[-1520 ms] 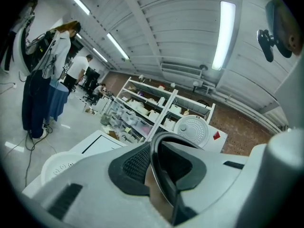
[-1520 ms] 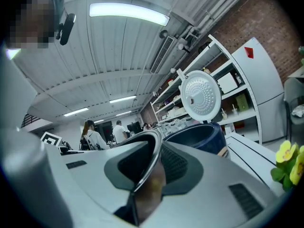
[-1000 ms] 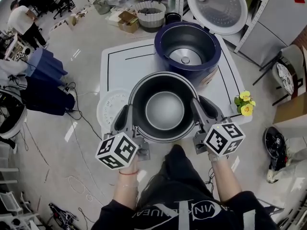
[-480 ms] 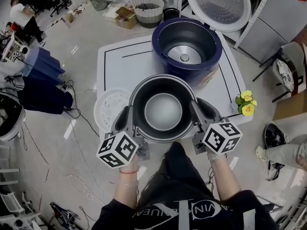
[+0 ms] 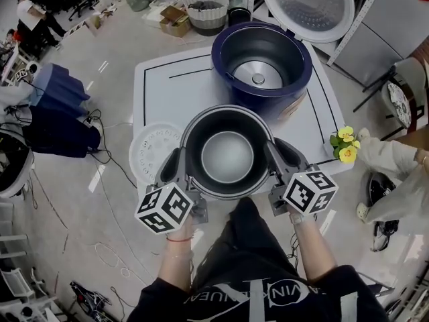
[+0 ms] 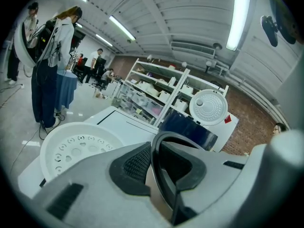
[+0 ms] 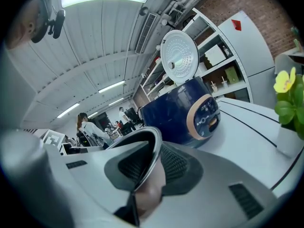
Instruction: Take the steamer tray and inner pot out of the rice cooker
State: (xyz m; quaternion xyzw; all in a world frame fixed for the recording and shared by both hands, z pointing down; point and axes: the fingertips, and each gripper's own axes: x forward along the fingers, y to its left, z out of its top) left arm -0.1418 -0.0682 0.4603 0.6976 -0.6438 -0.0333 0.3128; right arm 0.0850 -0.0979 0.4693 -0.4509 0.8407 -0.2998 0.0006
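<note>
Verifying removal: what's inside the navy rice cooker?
Inside the round navy rice cooker: only a bare silver heating plate with centre knob. Its near inner wall is hidden behind the rim.

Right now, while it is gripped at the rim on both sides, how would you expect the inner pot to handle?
The inner pot looks like rigid metal, so it probably won't flex. Its thin, smooth rim might slip in the left gripper and right gripper. Empty and held on opposite sides, it should hang level but could pivot.
</note>
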